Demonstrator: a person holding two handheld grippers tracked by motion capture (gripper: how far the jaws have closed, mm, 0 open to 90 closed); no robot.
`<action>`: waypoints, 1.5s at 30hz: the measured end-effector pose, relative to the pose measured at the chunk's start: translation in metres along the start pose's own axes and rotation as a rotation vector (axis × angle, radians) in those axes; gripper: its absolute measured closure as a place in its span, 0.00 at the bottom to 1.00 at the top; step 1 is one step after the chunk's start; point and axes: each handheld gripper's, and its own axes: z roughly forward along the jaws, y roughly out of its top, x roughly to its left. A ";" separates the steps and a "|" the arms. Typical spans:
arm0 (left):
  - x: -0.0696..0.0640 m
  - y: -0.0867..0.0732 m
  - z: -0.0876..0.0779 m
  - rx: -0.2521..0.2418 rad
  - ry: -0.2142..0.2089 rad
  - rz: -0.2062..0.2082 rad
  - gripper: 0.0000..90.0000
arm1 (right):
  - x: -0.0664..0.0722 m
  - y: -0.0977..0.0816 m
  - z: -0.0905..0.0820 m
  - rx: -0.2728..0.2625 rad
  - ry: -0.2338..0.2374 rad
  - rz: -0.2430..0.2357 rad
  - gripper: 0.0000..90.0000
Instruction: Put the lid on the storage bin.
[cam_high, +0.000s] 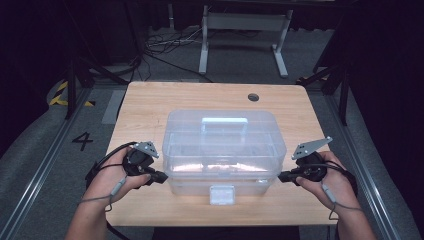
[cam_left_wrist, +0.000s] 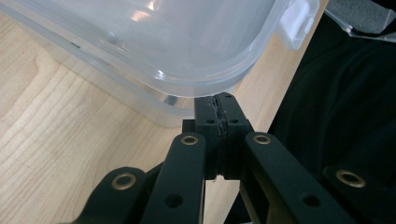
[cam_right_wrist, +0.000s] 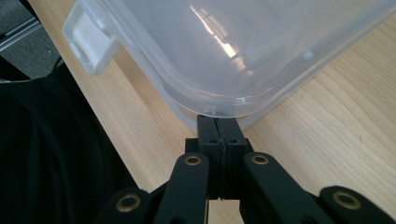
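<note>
clear plastic box (cam_high: 223, 150) sits mid-worktop, slightly toward the near edge, long side parallel to that edge. lid (cam_high: 222, 131) is on, handle (cam_high: 224, 123) on top, white latch (cam_high: 222, 194) on the front wall facing the near edge.

left gripper (cam_high: 161, 177) at the box's near-left corner, jaws pressed together with nothing between them; in the left gripper view the tips (cam_left_wrist: 221, 103) sit right under the lid's rounded corner rim (cam_left_wrist: 205, 88), touching or just short of it, can't tell which.

right gripper (cam_high: 283, 176) mirrors it at the near-right corner, jaws also together and empty; right gripper view shows the tips (cam_right_wrist: 217, 125) tucked under the lid rim (cam_right_wrist: 224, 108), above the base wall.

both grippers point inward toward each other, box between them.

contents: walls are see-through, inside looks empty, only reflections visible.

wooden table (cam_high: 145, 107) has a round cable hole (cam_high: 253, 97) near the far-right corner.
</note>
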 end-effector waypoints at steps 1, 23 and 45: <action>0.000 0.000 0.000 0.003 -0.001 0.003 0.99 | 0.000 0.000 0.000 0.005 0.000 0.002 1.00; 0.001 -0.001 0.008 0.071 -0.018 0.017 0.99 | -0.001 -0.001 0.006 0.087 -0.007 -0.006 1.00; 0.001 -0.011 -0.030 -0.226 0.022 -0.020 0.96 | -0.009 -0.003 -0.021 -0.061 -0.013 0.016 1.00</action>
